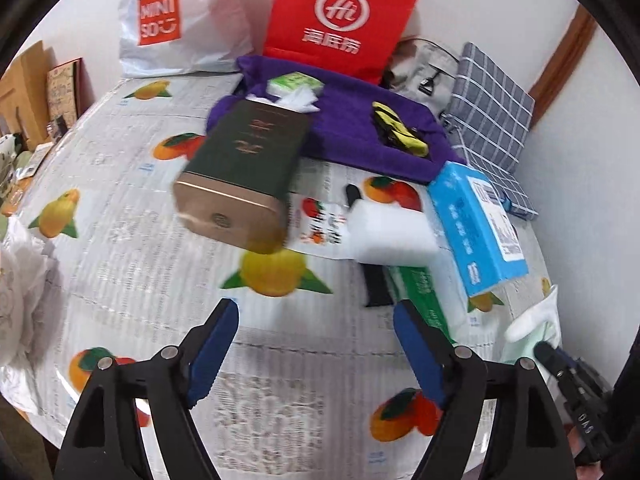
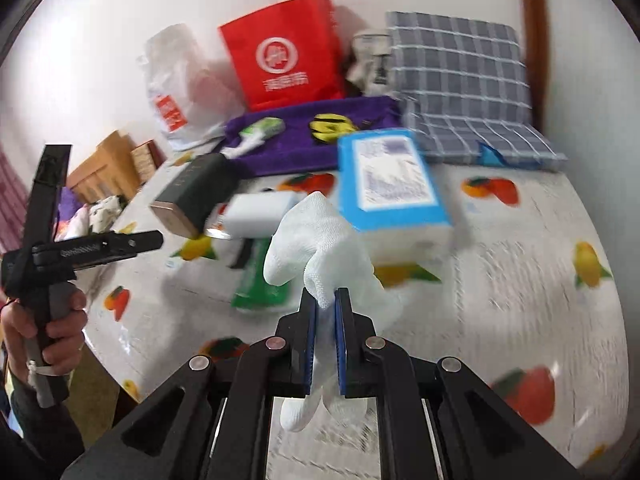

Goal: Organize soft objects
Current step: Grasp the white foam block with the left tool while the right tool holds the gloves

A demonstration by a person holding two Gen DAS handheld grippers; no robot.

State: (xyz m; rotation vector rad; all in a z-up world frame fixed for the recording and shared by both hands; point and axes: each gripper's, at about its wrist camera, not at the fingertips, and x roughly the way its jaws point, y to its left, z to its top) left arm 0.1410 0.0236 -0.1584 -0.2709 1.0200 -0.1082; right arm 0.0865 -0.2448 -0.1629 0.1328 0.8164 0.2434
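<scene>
glove [image 2: 320,248], white knit, pinched between the pressed blue pads of the right gripper [image 2: 326,300] and hanging clear above the near table edge; left gripper [image 1: 316,320] empty, jaws spread wide over the tablecloth [image 1: 120,280]. best carried level and set down flat on the purple towel [image 2: 304,148], probably the soft pile, steering past the blue tissue pack [image 2: 388,184] and the dark box [image 1: 244,160]. fruit-print cloth cluttered; at the far wall a red bag [image 1: 340,12], a white bag [image 1: 168,24] and a checked cushion [image 2: 460,80].

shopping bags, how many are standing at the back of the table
2: the white bag at the back left and the red bag beside it, behind the purple cloth. Others may be hidden.
</scene>
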